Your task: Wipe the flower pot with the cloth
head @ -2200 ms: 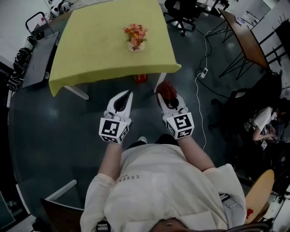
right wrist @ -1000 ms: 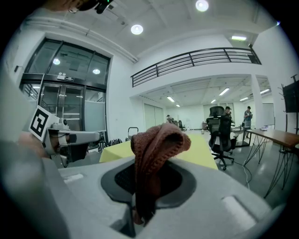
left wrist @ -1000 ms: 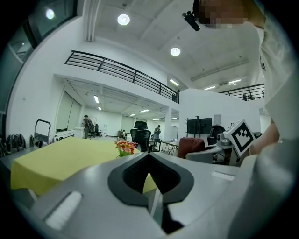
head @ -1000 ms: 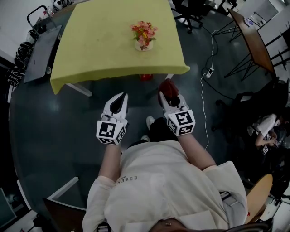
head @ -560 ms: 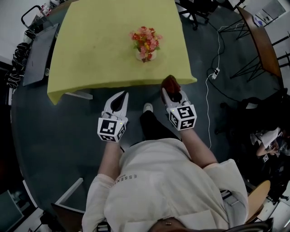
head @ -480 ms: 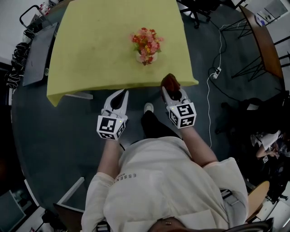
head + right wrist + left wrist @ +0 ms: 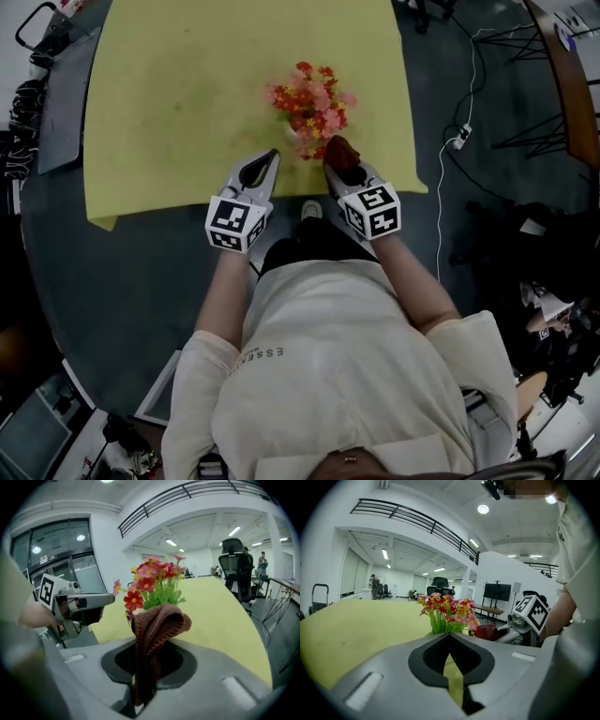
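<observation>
Right gripper [image 7: 336, 163] clamps the brown cloth [image 7: 157, 620], left gripper [image 7: 270, 159] closed empty; flower pot [image 7: 296, 142] mostly hidden beneath flowers [image 7: 309, 98].

Open-plan office or lab hall: mezzanine railing [image 7: 417, 520], ceiling lights [image 7: 483, 509], glass partitions [image 7: 61, 550], office chair [image 7: 236, 569], screen on a stand [image 7: 497, 592], desk [image 7: 562, 66], cable [image 7: 439, 225] and power strip [image 7: 461, 136] on dark floor [image 7: 56, 281].

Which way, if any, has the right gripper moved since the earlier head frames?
Yes, forward. The right gripper was over the floor, short of the table's near edge; now its tip, holding the cloth, is over that edge beside the flowers.
</observation>
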The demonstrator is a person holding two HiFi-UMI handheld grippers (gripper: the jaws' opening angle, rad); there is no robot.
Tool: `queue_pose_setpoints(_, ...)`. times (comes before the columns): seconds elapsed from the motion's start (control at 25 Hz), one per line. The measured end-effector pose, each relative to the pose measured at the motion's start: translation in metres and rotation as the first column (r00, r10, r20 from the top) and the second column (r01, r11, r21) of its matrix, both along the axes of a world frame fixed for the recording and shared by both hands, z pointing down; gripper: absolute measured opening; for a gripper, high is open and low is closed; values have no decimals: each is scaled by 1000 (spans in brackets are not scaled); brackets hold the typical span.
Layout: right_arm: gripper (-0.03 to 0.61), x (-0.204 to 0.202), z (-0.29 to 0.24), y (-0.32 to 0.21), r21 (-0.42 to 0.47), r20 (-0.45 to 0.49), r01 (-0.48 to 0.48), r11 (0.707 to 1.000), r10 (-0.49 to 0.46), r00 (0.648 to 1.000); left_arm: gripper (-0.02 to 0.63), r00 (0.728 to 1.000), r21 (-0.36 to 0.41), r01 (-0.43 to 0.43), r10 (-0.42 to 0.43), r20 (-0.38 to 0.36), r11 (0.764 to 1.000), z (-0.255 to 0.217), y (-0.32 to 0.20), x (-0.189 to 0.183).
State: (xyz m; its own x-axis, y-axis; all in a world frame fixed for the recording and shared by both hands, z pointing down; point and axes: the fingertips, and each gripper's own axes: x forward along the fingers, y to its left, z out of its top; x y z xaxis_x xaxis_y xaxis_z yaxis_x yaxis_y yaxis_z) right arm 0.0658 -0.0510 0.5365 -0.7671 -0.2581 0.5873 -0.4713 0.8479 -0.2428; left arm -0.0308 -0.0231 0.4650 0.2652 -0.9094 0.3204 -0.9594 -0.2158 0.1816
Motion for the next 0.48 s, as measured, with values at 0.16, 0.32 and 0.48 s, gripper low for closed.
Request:
queue_pose_setpoints(0.16, 54, -28, 18, 11, -81, -2, 82, 993, -82, 997, 11, 999, -37, -35, 34, -23, 999, 17, -32, -3)
queue_pose_setpoints(0.32, 52, -55, 25, 23, -118, 6, 183, 976, -183, 983, 11, 995, -84, -94, 92, -32, 992, 34, -56, 3)
queue_pose_setpoints(0.48, 54, -74, 32, 28, -129, 3, 246, 961, -247, 969, 14, 992, -103, -125, 123, -28, 987, 43, -67, 6)
